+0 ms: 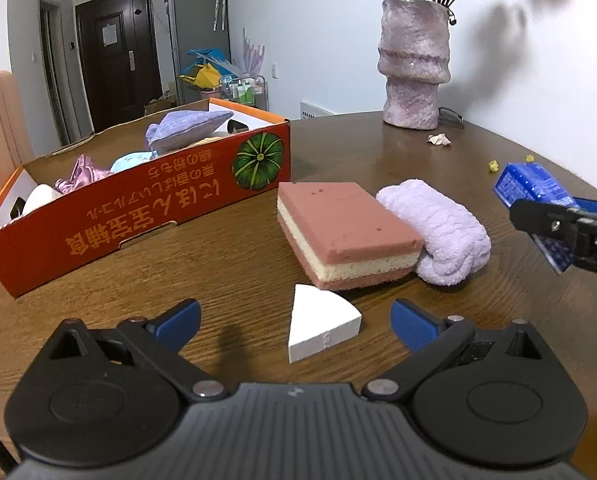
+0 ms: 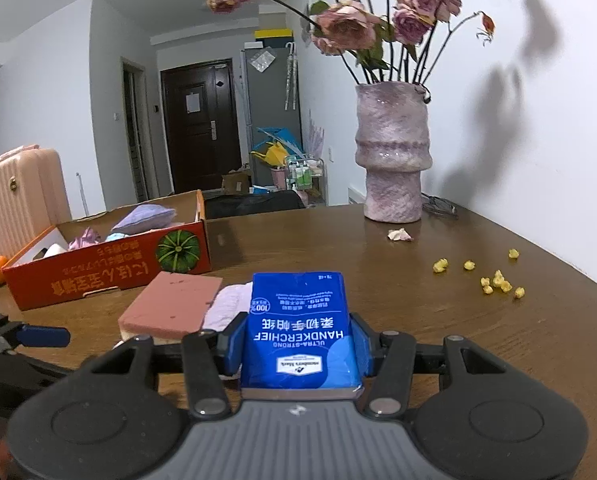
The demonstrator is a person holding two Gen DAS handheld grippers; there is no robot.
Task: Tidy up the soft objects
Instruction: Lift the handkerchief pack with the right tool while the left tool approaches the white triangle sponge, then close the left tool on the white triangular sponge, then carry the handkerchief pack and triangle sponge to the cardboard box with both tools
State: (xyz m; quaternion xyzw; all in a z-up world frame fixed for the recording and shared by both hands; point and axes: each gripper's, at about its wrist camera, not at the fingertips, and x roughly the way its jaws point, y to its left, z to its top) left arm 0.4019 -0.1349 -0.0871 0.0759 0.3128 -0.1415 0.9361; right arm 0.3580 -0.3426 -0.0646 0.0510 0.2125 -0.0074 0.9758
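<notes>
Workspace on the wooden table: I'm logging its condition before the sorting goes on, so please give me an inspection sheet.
Surface: brown wooden table, no spills seen.
Job's things: orange cardboard box already holding soft items; pink layered sponge touching a rolled lilac towel; white wedge sponge; blue handkerchief pack.
Clutter: yellow crumpled bits and a fallen petal.
Grippers: left gripper open around the wedge, not touching; right gripper shut on the pack.
Cables: dark cord behind the vase.
Surroundings: pink suitcase, dark door.
</notes>
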